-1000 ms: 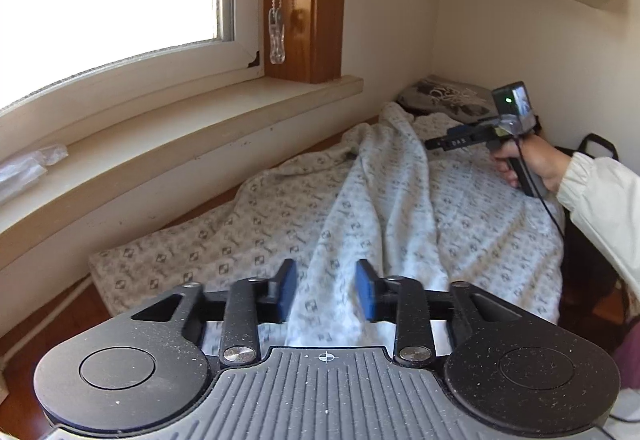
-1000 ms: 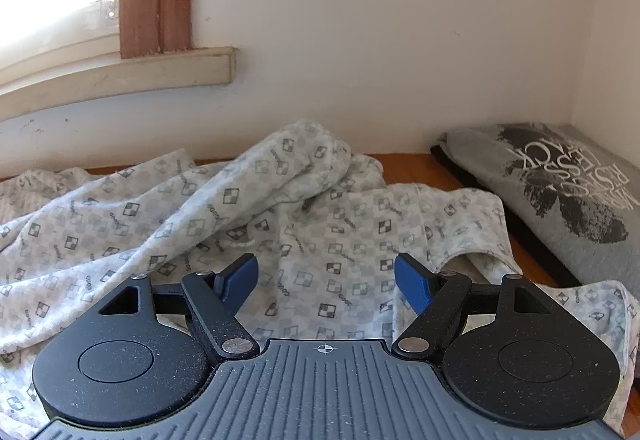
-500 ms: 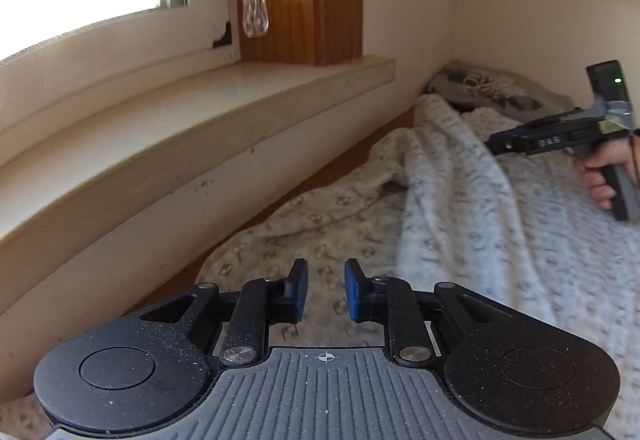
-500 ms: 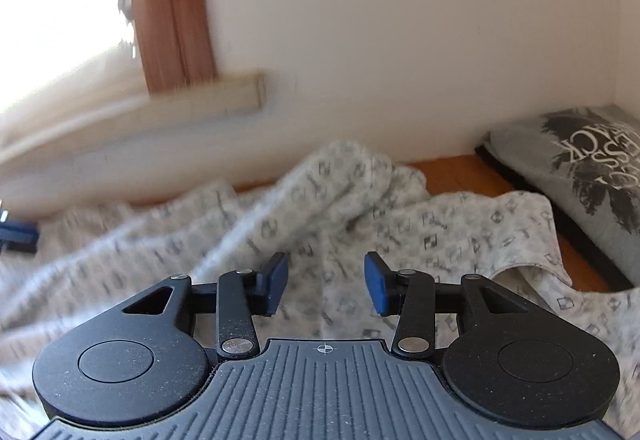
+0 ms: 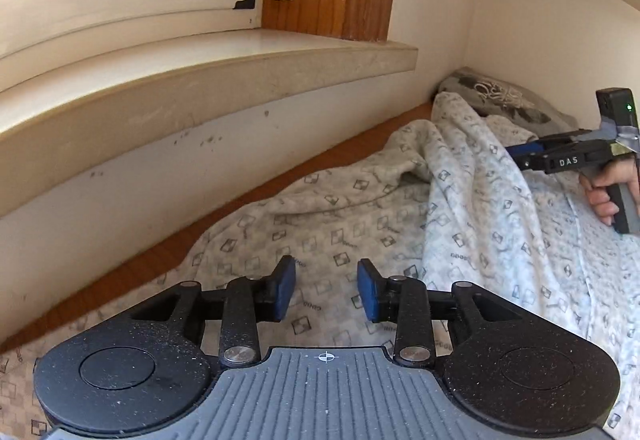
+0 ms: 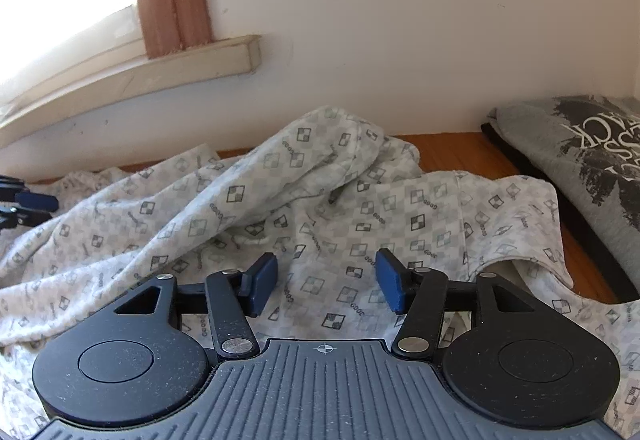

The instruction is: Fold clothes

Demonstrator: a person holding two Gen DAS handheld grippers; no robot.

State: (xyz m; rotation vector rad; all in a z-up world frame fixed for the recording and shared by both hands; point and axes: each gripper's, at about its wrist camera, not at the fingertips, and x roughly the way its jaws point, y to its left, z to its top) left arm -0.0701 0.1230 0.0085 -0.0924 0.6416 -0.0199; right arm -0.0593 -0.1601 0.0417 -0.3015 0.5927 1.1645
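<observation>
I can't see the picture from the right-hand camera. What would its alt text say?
A rumpled, pale checked garment lies spread over a wooden surface, with the right gripper above it, jaws opening and nothing between them. A folded grey printed shirt sits at the right by a white wall, and the left gripper peeks in at the left edge.

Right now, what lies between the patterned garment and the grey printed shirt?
In the right wrist view, a bare strip of wooden surface separates the patterned garment from the grey printed shirt.
</observation>
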